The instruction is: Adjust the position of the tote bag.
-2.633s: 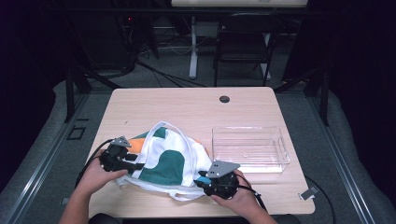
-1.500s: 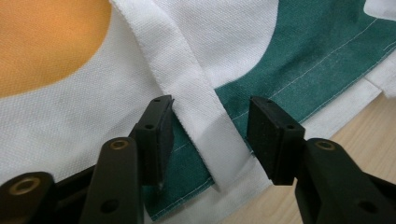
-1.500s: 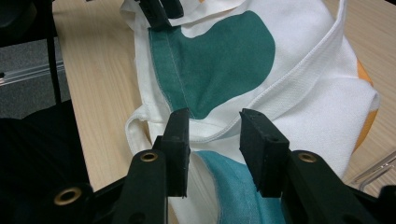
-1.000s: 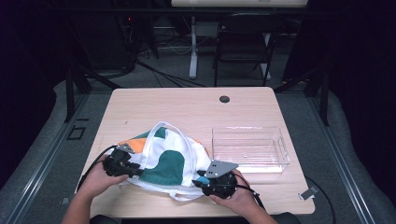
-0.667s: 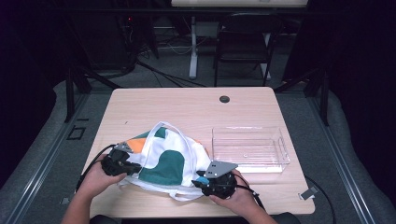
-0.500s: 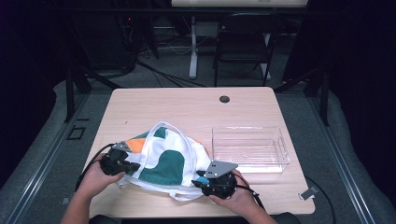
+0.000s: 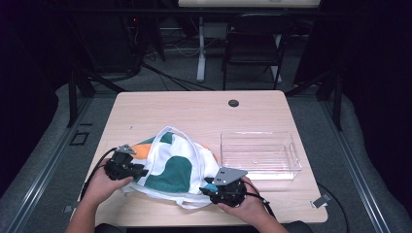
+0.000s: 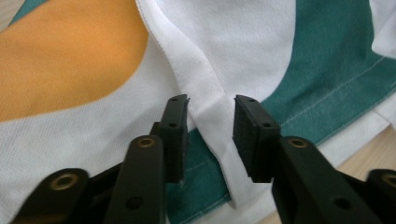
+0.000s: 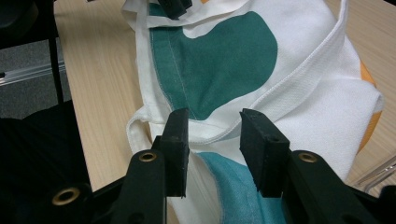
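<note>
A white cloth bag (image 7: 175, 170) with green and orange patches lies crumpled on the wooden table (image 7: 194, 114). My left gripper (image 7: 141, 171) is at its left edge. In the left gripper view its jaws have just been opening, and the gripper (image 8: 211, 123) now stands open with a white hem strip (image 8: 212, 116) loose between the pads. My right gripper (image 7: 210, 189) is at the bag's near right corner. In the right gripper view the gripper (image 9: 214, 133) is open over a white seam (image 9: 280, 88) and a blue patch (image 9: 233, 186).
A clear plastic box (image 7: 291, 150) stands on the table to the right of the bag. A black grommet (image 7: 233, 103) sits near the far edge. A dark chair (image 7: 250, 43) and cables are beyond the table.
My left gripper has slid a little toward the near edge along the bag's left side since the oldest frame. The right hand has kept still.
</note>
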Motion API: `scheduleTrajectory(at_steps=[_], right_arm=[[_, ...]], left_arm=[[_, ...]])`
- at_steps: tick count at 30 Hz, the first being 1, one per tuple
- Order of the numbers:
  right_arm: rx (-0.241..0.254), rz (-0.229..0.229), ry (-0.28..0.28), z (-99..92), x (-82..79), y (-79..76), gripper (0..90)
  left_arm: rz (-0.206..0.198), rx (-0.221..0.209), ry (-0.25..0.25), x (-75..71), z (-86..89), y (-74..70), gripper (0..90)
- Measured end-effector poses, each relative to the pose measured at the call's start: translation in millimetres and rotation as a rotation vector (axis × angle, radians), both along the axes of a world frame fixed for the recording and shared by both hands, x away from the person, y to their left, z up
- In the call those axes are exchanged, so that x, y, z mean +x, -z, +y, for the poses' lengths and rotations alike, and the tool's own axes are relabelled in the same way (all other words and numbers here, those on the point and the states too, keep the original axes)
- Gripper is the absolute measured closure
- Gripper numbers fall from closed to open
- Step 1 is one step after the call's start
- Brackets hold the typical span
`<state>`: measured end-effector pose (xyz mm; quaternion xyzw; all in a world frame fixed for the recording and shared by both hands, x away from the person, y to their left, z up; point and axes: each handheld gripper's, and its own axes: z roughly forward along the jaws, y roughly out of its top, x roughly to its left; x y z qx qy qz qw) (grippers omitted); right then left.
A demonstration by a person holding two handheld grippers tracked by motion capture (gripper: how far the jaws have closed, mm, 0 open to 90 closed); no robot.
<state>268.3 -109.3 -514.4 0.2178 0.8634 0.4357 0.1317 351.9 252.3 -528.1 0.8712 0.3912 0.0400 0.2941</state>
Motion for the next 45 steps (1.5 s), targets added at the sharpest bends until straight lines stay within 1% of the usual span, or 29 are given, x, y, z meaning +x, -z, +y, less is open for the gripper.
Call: scheduleTrajectory(at_steps=[1, 3, 5, 9, 10, 11, 13, 16, 19, 20, 22, 25, 26, 27, 28, 29, 30, 31, 32, 34, 35, 36, 38, 41, 42, 43, 45], right_arm=[[0.000, 0.000, 0.000, 0.0, 0.0, 0.0, 62.8], [0.001, 0.000, 0.001, -0.1, 0.1, -0.1, 62.8], [0.003, -0.001, 0.001, -0.2, 0.0, -0.3, 62.8], [0.000, -0.005, 0.002, -0.2, -0.8, -0.6, 62.8], [0.000, -0.006, 0.002, -0.2, -0.8, -0.6, 62.8], [0.000, -0.007, 0.002, -0.1, -0.9, -0.6, 62.8], [0.001, -0.009, -0.001, 0.1, -1.2, -0.3, 62.7], [-0.007, -0.012, 0.001, -0.3, -1.9, -0.1, 62.7], [-0.005, -0.012, 0.003, -1.0, -2.5, -0.3, 62.7], [-0.007, -0.013, 0.003, -1.1, -2.7, -0.4, 62.7], [0.000, -0.014, 0.006, -1.1, -3.3, 0.2, 62.7], [0.002, -0.017, 0.005, -1.7, -3.7, -0.2, 62.7], [0.002, -0.018, 0.004, -1.9, -3.8, -0.5, 62.7], [0.004, -0.018, 0.003, -2.0, -3.9, -0.6, 62.7], [0.001, -0.020, 0.003, -1.7, -4.0, -0.4, 62.7], [0.000, -0.020, 0.001, -1.5, -4.0, -0.5, 62.7], [-0.009, -0.023, 0.000, -1.5, -4.2, -1.0, 62.7], [0.004, -0.021, 0.003, -0.7, -4.3, -0.2, 62.7], [0.005, -0.022, 0.002, -0.5, -4.3, -0.1, 62.7], [0.004, -0.019, 0.002, -0.2, -4.2, 0.0, 62.7], [0.004, -0.019, 0.002, -0.2, -4.2, 0.0, 62.7], [-0.001, -0.018, -0.002, -0.3, -4.1, -0.1, 62.7], [-0.001, -0.019, -0.003, 0.3, -4.4, 0.0, 62.6], [-0.006, -0.019, -0.011, 1.1, -4.9, -1.1, 62.4], [-0.004, -0.024, -0.012, 2.3, -5.2, -2.2, 62.2], [-0.004, -0.024, -0.012, 2.3, -5.2, -2.2, 62.2], [-0.002, -0.028, -0.015, 3.2, -5.2, -4.2, 62.1]], left_arm=[[0.001, -0.009, -0.013, 0.8, -0.6, 0.8, 64.5], [-0.003, -0.007, -0.029, 3.3, -1.6, 2.2, 60.0], [-0.001, -0.010, -0.036, 5.4, -3.0, 4.0, 56.5], [0.007, -0.022, -0.034, 8.7, -5.9, 5.1, 51.7], [0.005, -0.031, -0.047, 9.5, -6.9, 5.6, 50.7], [0.002, -0.026, -0.040, 10.9, -6.3, 5.4, 50.0], [0.002, -0.034, -0.045, 13.1, -6.1, 5.4, 49.2], [0.008, -0.055, -0.039, 16.1, -6.9, 5.3, 49.2], [0.015, -0.062, -0.027, 18.5, -7.3, 5.5, 49.8], [0.022, -0.075, -0.028, 18.4, -8.1, 5.5, 49.9], [0.025, -0.086, -0.015, 17.7, -8.8, 4.1, 51.2], [0.022, -0.087, -0.002, 16.5, -8.3, 2.6, 55.6], [0.018, -0.085, 0.001, 16.3, -8.1, 2.3, 55.6], [0.010, -0.075, 0.002, 15.8, -8.0, 1.9, 58.0], [0.002, -0.060, 0.006, 15.7, -8.2, 1.3, 64.5], [0.002, -0.060, 0.006, 15.7, -8.2, 1.3, 67.6], [-0.006, -0.052, 0.006, 15.4, -9.5, 0.7, 70.5], [-0.006, -0.052, 0.006, 15.4, -9.5, 0.7, 73.1], [-0.025, -0.045, 0.002, 14.2, -10.5, -0.1, 76.0], [-0.031, -0.041, 0.002, 13.8, -10.4, -0.6, 80.9], [-0.031, -0.038, -0.001, 13.3, -10.1, -1.2, 80.9], [-0.035, -0.036, -0.002, 12.4, -10.2, -1.8, 83.8], [-0.039, -0.035, 0.009, 11.3, -8.6, -4.9, 85.7], [-0.063, -0.037, 0.007, 9.0, -8.3, -10.3, 86.6], [-0.087, -0.038, 0.007, 6.7, -9.2, -15.8, 87.0], [-0.087, -0.038, 0.007, 6.7, -9.2, -15.8, 87.1], [-0.098, -0.035, 0.015, 5.6, -8.5, -21.3, 87.2]])
